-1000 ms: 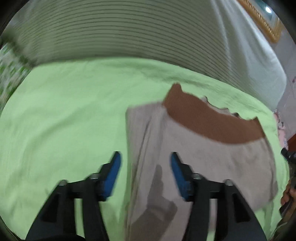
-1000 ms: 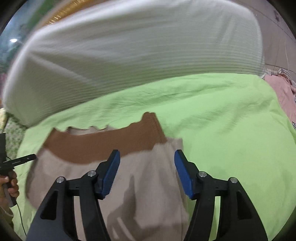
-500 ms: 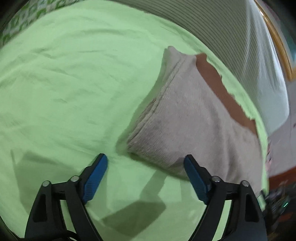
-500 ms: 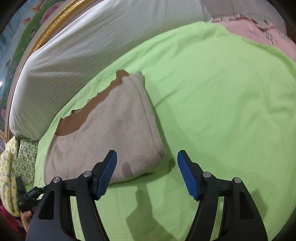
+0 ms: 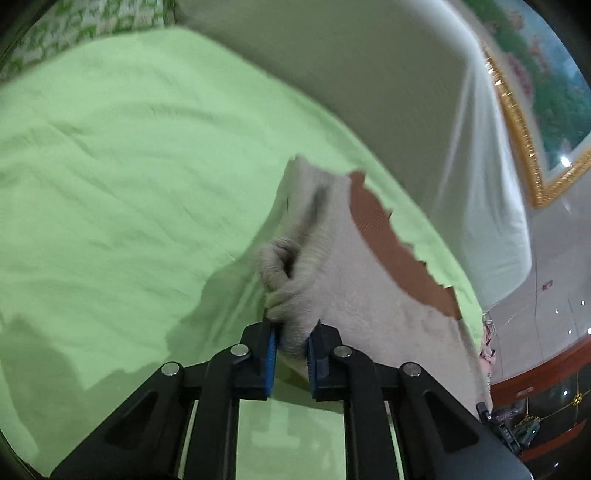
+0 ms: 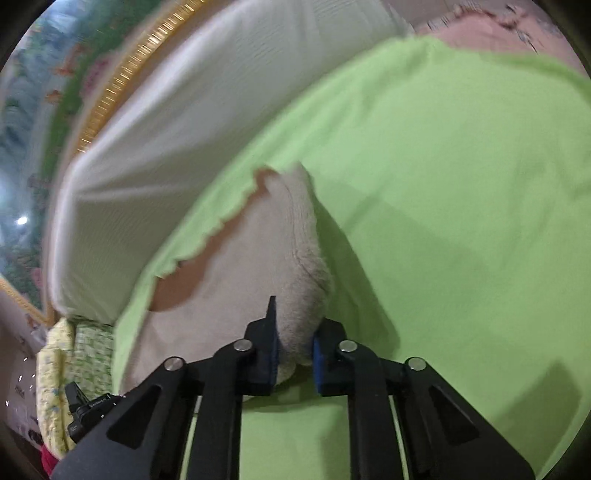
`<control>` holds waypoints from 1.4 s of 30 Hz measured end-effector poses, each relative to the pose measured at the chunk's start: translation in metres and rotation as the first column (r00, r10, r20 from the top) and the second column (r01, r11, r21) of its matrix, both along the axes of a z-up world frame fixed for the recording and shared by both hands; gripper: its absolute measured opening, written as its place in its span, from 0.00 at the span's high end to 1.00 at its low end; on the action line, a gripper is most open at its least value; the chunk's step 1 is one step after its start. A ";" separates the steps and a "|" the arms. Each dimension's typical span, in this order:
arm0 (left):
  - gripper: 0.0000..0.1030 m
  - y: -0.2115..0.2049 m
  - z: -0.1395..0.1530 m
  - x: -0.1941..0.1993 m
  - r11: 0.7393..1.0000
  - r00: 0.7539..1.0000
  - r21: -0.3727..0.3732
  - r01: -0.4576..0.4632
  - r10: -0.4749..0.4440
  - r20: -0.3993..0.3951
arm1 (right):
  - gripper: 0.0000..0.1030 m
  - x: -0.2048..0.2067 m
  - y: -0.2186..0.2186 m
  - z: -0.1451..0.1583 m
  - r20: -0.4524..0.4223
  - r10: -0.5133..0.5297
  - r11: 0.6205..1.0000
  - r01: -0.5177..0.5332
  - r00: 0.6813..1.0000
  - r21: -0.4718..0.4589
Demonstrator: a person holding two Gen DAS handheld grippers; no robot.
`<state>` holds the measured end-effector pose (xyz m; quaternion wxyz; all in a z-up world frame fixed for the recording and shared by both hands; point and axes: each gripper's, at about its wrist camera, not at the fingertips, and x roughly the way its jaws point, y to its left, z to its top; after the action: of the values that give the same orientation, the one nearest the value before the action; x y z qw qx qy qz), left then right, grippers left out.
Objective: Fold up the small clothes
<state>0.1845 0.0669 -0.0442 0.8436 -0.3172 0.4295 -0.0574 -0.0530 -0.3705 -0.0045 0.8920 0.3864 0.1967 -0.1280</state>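
A folded beige garment [image 5: 354,291] with a brown band [image 5: 391,243] along its far edge lies on the green sheet [image 5: 110,184]. My left gripper [image 5: 291,347] is shut on the garment's near left corner, where the cloth bunches up between the blue pads. In the right wrist view the same garment [image 6: 258,266] shows with its brown band [image 6: 218,240] to the left. My right gripper [image 6: 295,350] is shut on the garment's near right corner. Both corners are lifted a little off the sheet.
A white striped headboard cover [image 5: 369,74] rises behind the bed, also in the right wrist view [image 6: 184,103]. A gold-framed picture [image 5: 524,122] hangs above it. A floral pillow [image 6: 66,365] lies at the left, pink bedding [image 6: 480,33] at the far right.
Both grippers were open just short of the garment's near edge. They have moved in and shut on its near corners, bunching and lifting the cloth.
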 end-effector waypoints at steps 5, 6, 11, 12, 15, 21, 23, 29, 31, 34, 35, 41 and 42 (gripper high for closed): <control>0.87 -0.004 -0.031 0.007 0.990 0.993 0.118 0.079 -0.067 -0.096 | 0.89 0.010 -0.006 -0.020 -0.123 0.028 0.999 -0.032 0.992 -0.032; 0.84 -0.005 -0.038 0.008 0.984 0.990 0.146 0.097 -0.080 -0.120 | 0.86 0.016 -0.006 -0.029 -0.167 0.053 0.999 -0.055 0.984 -0.003; 0.63 0.017 -0.007 -0.014 0.968 0.998 0.245 0.055 -0.043 -0.056 | 0.59 -0.010 -0.003 -0.014 -0.185 -0.073 0.995 0.058 0.980 -0.086; 0.63 0.020 0.002 -0.019 0.965 0.999 0.259 0.043 -0.035 -0.034 | 0.58 -0.017 -0.002 -0.006 -0.171 -0.091 0.990 0.070 0.981 -0.126; 0.62 0.013 0.032 -0.027 0.961 0.998 0.273 0.052 -0.062 0.031 | 0.58 -0.017 0.008 0.019 -0.129 -0.046 0.976 0.017 0.991 -0.217; 0.52 -0.079 0.046 -0.011 0.893 0.931 0.306 0.330 -0.362 0.050 | 0.58 0.054 0.064 0.042 -0.111 0.279 0.898 -0.300 0.954 -0.321; 0.47 -0.111 0.040 0.002 0.854 0.901 0.335 0.399 -0.433 0.029 | 0.58 0.084 0.079 0.038 -0.150 0.352 0.856 -0.383 0.924 -0.347; 0.45 -0.183 -0.003 0.053 0.731 0.812 0.381 0.566 -0.575 -0.102 | 0.58 0.175 0.098 0.003 -0.380 0.453 0.752 -0.575 0.806 -0.322; 0.45 -0.183 -0.016 0.075 0.718 0.825 0.424 0.551 -0.547 -0.145 | 0.58 0.197 0.102 -0.010 -0.470 0.435 0.716 -0.612 0.768 -0.337; 0.57 -0.171 -0.019 0.099 0.738 0.842 0.421 0.528 -0.519 -0.146 | 0.58 0.223 0.087 -0.015 -0.507 0.344 0.723 -0.568 0.790 -0.394; 0.57 -0.167 -0.018 0.108 0.749 0.856 0.425 0.508 -0.496 -0.147 | 0.58 0.227 0.081 -0.014 -0.496 0.335 0.737 -0.551 0.801 -0.392; 0.72 -0.111 -0.017 0.150 0.863 0.933 0.356 0.359 -0.335 -0.130 | 0.58 0.251 0.039 -0.008 -0.440 0.229 0.839 -0.405 0.868 -0.362; 0.74 -0.106 -0.016 0.151 0.873 0.936 0.339 0.352 -0.329 -0.125 | 0.60 0.250 0.033 -0.007 -0.425 0.226 0.860 -0.385 0.876 -0.335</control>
<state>0.3352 -0.0388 -0.0600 0.8495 -0.0803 0.5084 -0.1162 0.1974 -0.3375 -0.0115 0.9079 0.1225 0.3903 -0.0915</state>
